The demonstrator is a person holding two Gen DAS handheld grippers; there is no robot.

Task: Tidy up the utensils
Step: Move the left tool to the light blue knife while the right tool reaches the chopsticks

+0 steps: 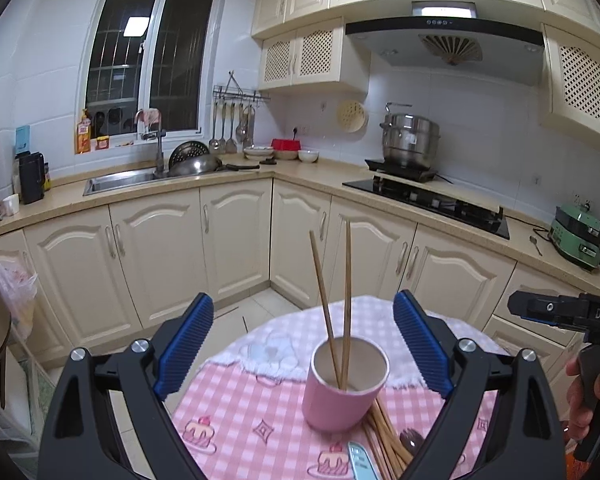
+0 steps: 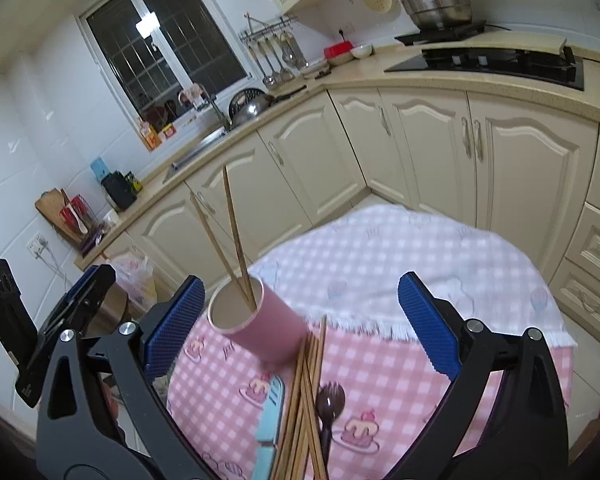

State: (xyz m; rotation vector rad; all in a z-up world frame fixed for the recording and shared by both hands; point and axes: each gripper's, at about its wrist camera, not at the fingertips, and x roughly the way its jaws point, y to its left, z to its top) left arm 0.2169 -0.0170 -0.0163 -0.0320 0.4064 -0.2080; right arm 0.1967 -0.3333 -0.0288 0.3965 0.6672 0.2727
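Observation:
A pink cup [image 1: 340, 392] [image 2: 266, 330] stands on the pink checked tablecloth [image 1: 244, 408] [image 2: 384, 360] with two wooden chopsticks [image 1: 346, 300] [image 2: 236, 240] standing in it. Beside the cup lie a bundle of chopsticks [image 1: 384, 436] [image 2: 306, 400], a dark brown spoon-fork [image 1: 412, 438] [image 2: 329, 404] and a light blue utensil [image 1: 362, 462] [image 2: 270, 416]. My left gripper [image 1: 304, 344] is open and empty, jaws either side of the cup. My right gripper [image 2: 300, 316] is open and empty above the lying utensils.
The round table stands in a kitchen with cream cabinets [image 1: 156, 256]. The counter holds a sink [image 1: 120, 180], a gas hob [image 1: 432, 200] and a steel pot [image 1: 410, 140]. A plastic bag [image 1: 12, 284] hangs at the left.

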